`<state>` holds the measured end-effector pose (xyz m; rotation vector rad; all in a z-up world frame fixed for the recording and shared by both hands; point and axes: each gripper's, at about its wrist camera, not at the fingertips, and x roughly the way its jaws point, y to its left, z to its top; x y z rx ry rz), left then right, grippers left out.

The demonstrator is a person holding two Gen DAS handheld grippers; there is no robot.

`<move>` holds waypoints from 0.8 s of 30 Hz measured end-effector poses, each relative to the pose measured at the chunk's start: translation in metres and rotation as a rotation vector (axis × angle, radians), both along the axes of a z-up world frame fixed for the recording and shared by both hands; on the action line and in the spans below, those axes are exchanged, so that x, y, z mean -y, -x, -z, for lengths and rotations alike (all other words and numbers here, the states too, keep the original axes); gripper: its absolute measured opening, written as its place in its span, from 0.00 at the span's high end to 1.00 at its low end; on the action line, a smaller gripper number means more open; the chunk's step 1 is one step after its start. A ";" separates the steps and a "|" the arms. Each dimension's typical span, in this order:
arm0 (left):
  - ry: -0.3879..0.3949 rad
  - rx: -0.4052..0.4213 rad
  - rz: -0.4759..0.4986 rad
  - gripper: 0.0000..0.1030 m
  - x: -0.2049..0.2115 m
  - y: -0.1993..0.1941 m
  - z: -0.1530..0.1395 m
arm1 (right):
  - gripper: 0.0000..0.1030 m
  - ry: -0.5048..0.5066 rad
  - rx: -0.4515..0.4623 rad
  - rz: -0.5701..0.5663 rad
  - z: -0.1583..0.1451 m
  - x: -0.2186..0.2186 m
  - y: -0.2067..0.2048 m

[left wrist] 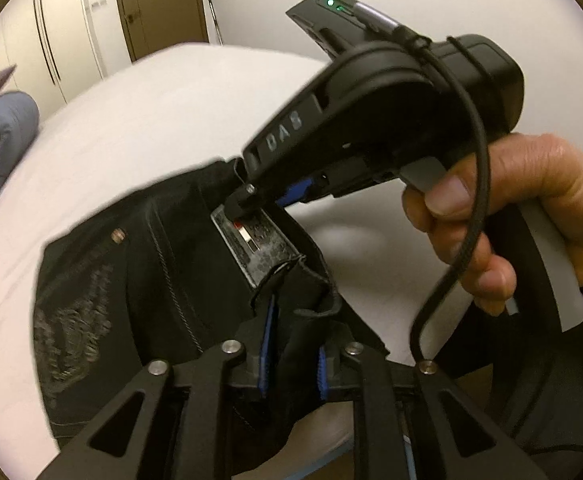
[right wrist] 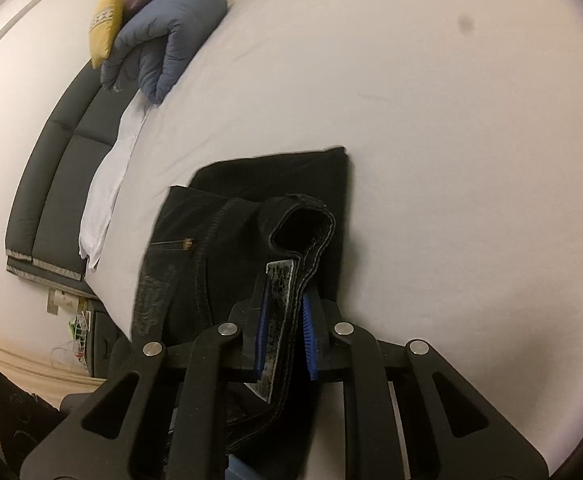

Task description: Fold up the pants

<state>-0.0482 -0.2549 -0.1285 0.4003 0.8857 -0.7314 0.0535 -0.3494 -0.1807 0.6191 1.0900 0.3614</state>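
Note:
Black pants (left wrist: 139,280) lie partly folded on a white bed (left wrist: 151,120). My left gripper (left wrist: 291,360) is shut on the pants' waistband, black cloth pinched between its blue pads. My right gripper (left wrist: 287,196), held by a hand, shows in the left wrist view, shut on the waistband beside the grey leather label (left wrist: 255,244). In the right wrist view my right gripper (right wrist: 285,340) is shut on the waistband and label (right wrist: 277,320); the pants (right wrist: 251,200) spread ahead on the bed (right wrist: 431,120).
A blue quilt (right wrist: 167,40) with a yellow cushion (right wrist: 105,28) and a purple one sits at the head of the bed. A dark padded headboard (right wrist: 55,184) runs along the left. Wardrobe doors (left wrist: 43,40) and a brown door (left wrist: 159,4) stand beyond the bed.

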 end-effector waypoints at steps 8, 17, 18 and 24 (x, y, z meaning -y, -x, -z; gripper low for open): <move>0.140 -0.068 -0.009 0.31 -0.044 0.000 -0.027 | 0.74 -0.072 -0.006 0.054 0.011 0.006 0.004; 0.227 0.010 -0.272 0.26 -0.148 -0.072 -0.050 | 0.51 -0.091 0.128 0.116 -0.037 0.000 0.016; 0.233 0.012 -0.285 0.26 -0.147 -0.079 -0.047 | 0.51 -0.092 0.145 0.060 -0.041 -0.016 0.013; 0.167 -0.130 -0.329 0.28 -0.145 -0.106 0.010 | 0.59 0.039 0.034 -0.077 -0.007 -0.078 -0.003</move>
